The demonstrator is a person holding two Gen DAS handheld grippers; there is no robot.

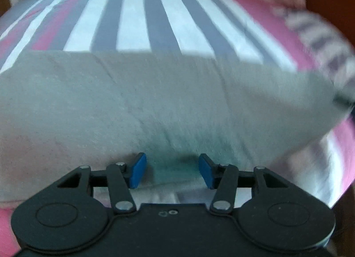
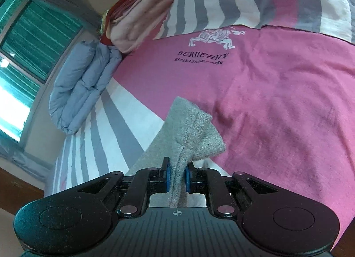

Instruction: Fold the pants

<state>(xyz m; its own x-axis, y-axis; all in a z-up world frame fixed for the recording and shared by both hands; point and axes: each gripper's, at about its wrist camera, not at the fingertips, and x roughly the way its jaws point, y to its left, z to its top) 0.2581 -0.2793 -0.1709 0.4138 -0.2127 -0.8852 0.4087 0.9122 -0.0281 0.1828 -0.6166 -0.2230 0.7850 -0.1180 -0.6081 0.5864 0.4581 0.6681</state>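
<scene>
Left wrist view: your left tool (image 1: 172,170) sits low over the pants (image 1: 155,101), its blue pads (image 1: 138,170) spread apart with nothing between them, so it is released. The grey cloth lies flat on the bed (image 1: 133,17) directly ahead of the tool and also under it. Its long axis runs side to side across the view, and its far edge is a straight line against the striped bedcover. The right end of the pants looks lifted or in motion, but blur hides the detail. A folded grey-blue item shows at the top edge; it is too blurred to name.

Right wrist view: your right tool (image 2: 177,177) is clenched on a seamed edge of the pants (image 2: 188,132), the cloth pinched between both pads and rising away from the tool as a narrow peak above the bed (image 2: 288,101). Beyond it the pink panel of the cover lies well apart from the held edge. A folded blue quilt (image 2: 82,88) and a pink folded blanket (image 2: 142,14) sit far off at the bed's end, near the window (image 2: 26,46).

Judgement: the right tool is the working one; the fold likely turns on carrying its held end along the long axis toward your left tool.

Containers: none in either view.
</scene>
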